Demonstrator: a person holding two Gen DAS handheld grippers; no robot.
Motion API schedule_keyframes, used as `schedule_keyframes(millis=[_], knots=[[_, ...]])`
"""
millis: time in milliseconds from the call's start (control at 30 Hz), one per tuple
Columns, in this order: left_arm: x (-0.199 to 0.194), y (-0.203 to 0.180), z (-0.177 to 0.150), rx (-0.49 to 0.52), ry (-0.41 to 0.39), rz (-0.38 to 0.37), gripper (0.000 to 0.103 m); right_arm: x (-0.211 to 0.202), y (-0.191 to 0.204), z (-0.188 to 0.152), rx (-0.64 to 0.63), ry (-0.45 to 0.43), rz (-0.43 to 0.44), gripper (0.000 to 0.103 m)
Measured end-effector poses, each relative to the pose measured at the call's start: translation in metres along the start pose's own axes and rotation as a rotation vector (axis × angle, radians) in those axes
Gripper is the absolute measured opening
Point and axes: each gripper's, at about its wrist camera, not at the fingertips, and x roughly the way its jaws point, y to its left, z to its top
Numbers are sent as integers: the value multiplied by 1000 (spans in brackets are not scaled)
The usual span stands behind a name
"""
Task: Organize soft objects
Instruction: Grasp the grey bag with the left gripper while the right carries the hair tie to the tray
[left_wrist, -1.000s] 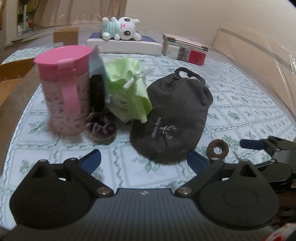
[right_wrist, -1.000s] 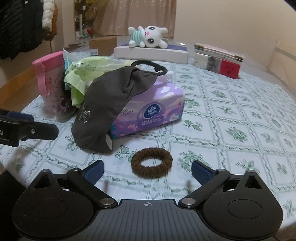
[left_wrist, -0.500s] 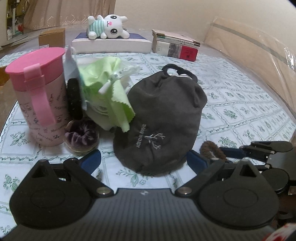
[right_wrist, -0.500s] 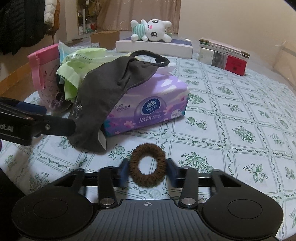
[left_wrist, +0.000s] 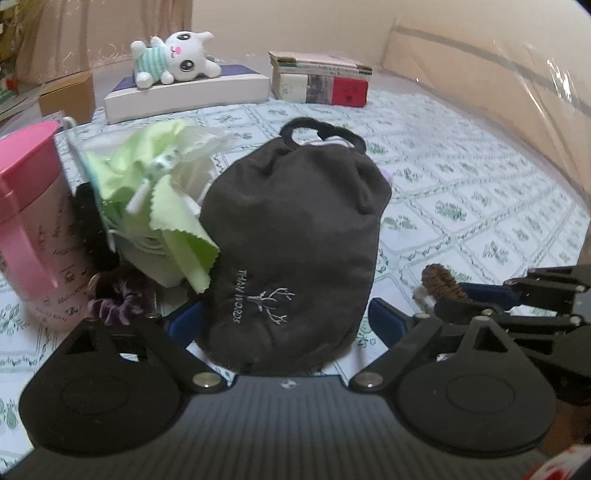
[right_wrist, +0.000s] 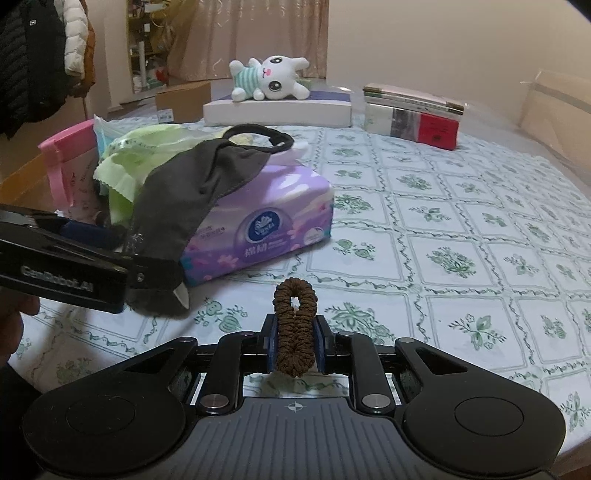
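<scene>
The right gripper (right_wrist: 294, 343) has just squeezed shut on the brown hair tie (right_wrist: 294, 325) above the bed (right_wrist: 480, 236), while the left gripper (left_wrist: 284, 319), spread wide and just closing a little, straddles the dark mask (left_wrist: 291, 251) and could drag it off the tissue pack (right_wrist: 258, 221).

Right gripper (right_wrist: 294, 345) jaws just closed, squeezing brown scrunchie (right_wrist: 294, 325) (formerly round); left gripper (left_wrist: 284, 321) nearer grey pouch (left_wrist: 295, 236).

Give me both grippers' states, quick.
Left gripper: open, jaws just narrowed slightly, either side of the dark pouch, not pressing it.
Right gripper: jaws just closed on the brown scrunchie, squeezing it flat.
</scene>
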Motion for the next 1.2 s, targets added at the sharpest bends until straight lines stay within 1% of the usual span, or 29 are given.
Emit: schedule_keyframes(millis=[100,167,233,267,333,367,433,533,967,1067,1200], knots=[[2,-3,1,21,8,8,83,-1,-2,-1,9,4,-11,20],[0,-3,-1,26,5,5,73,-2,-3,-2,9,6,-14,20],[-2,0,-2,12,11,-2,56,-4,-1,-2,6,7,-18,20],[-3,2,-3,6,11,-2,53,-5,-1,-2,6,7,-19,20],[-7,4,-5,4,6,7,36,-7,0,-1,9,2,-19,20],[-9,5,-6,2,7,4,31,-9,2,1,12,-1,-18,20],[-16,7,-6,-2,3,2,16,-14,5,3,11,-9,-18,20],[-33,8,-5,-9,-24,-7,9,-24,10,8,15,-28,-20,20],[-119,13,-2,-40,-131,-54,7,-81,46,30,11,-143,2,20],[-139,21,-3,-61,-161,-49,7,-90,60,35,-7,-156,29,20],[-164,42,-5,-98,-194,-20,7,-93,86,42,-53,-162,81,20]])
